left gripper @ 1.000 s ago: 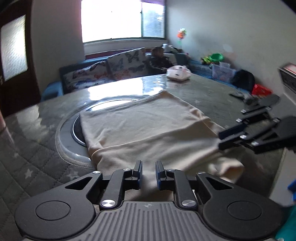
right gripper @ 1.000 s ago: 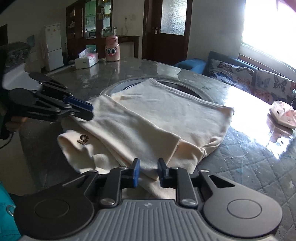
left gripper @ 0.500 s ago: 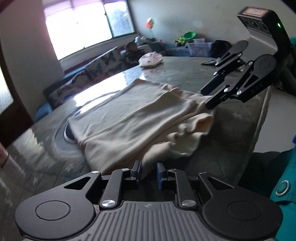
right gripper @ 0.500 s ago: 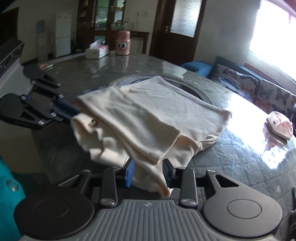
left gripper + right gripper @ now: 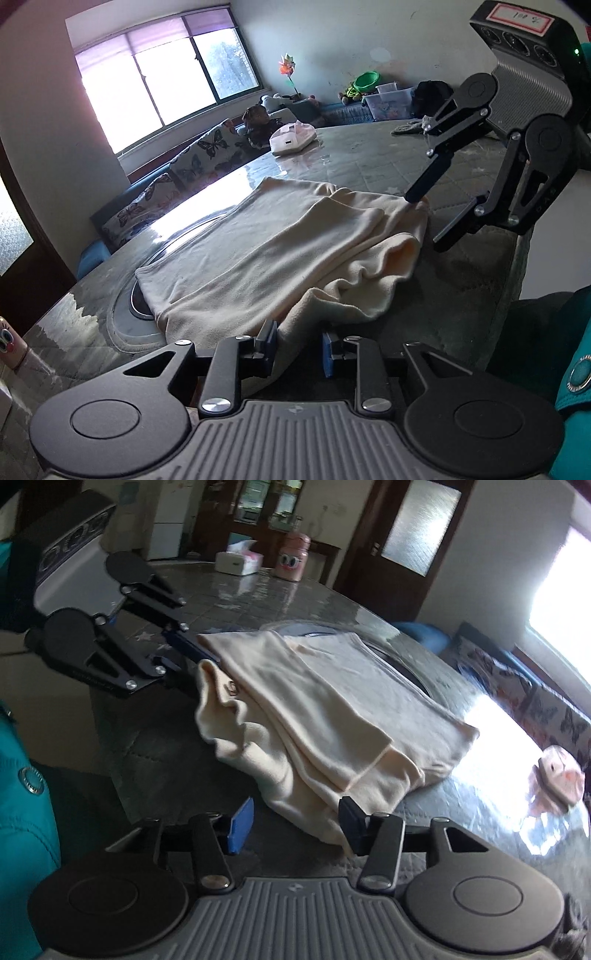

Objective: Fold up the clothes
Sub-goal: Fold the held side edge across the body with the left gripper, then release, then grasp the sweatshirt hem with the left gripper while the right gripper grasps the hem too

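Note:
A cream garment lies folded over on the round grey table, its near end bunched at the table edge. My left gripper is open, with a loose corner of the cloth hanging between its fingers. My right gripper is open wide, with the garment's near corner drooping between the fingers. Each gripper shows in the other's view: the right one at the cloth's far corner, the left one at the cloth's left edge.
A pink-white device sits on the table's far side, also seen in the right wrist view. A tissue box and a pink bottle stand at the back. A butterfly-print sofa lies beyond the table. My teal sleeve is close by.
Both grippers have opened and let go of the garment's near edge. The cloth has dropped onto the table, folded over itself. Both grippers have drawn back and tilted.

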`<state>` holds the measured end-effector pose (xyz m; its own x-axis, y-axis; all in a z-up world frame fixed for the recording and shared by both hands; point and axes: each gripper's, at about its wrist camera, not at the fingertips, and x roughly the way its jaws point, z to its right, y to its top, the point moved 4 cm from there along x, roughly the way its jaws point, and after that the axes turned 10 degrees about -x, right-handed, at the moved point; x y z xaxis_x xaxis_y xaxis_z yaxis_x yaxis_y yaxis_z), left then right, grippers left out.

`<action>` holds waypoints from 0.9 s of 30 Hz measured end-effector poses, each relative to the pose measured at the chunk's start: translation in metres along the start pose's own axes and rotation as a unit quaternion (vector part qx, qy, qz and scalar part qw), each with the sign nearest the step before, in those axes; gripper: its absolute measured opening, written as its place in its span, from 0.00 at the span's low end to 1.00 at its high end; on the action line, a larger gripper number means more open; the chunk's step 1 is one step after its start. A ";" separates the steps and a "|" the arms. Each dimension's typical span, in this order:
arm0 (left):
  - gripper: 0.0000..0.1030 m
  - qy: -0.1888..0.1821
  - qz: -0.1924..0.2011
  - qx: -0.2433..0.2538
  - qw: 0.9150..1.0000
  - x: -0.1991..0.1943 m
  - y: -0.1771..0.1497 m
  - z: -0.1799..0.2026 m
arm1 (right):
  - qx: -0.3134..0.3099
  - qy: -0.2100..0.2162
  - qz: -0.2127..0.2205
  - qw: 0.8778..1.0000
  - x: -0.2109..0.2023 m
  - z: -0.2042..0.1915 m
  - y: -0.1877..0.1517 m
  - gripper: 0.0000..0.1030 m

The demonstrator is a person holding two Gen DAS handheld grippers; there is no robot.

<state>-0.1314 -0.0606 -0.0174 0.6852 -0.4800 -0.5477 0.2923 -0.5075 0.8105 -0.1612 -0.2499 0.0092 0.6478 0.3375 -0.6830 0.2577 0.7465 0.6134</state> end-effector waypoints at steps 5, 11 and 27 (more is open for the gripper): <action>0.25 -0.001 0.005 0.017 1.000 0.002 -0.001 0.004 | -0.023 0.001 0.007 1.000 0.005 -0.005 0.003 0.54; 0.09 -0.021 0.022 -0.028 0.999 -0.003 0.012 -0.009 | -0.033 0.004 0.016 0.999 0.010 -0.004 0.007 0.55; 0.20 -0.030 0.022 -0.091 0.995 0.011 0.036 -0.042 | 0.039 0.053 0.030 0.997 0.042 0.032 0.030 0.13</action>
<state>-0.0854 -0.0544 0.0146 0.6605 -0.5432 -0.5183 0.3827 -0.3504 0.8548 -0.1031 -0.2316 0.0116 0.5854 0.4427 -0.6792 0.2778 0.6775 0.6810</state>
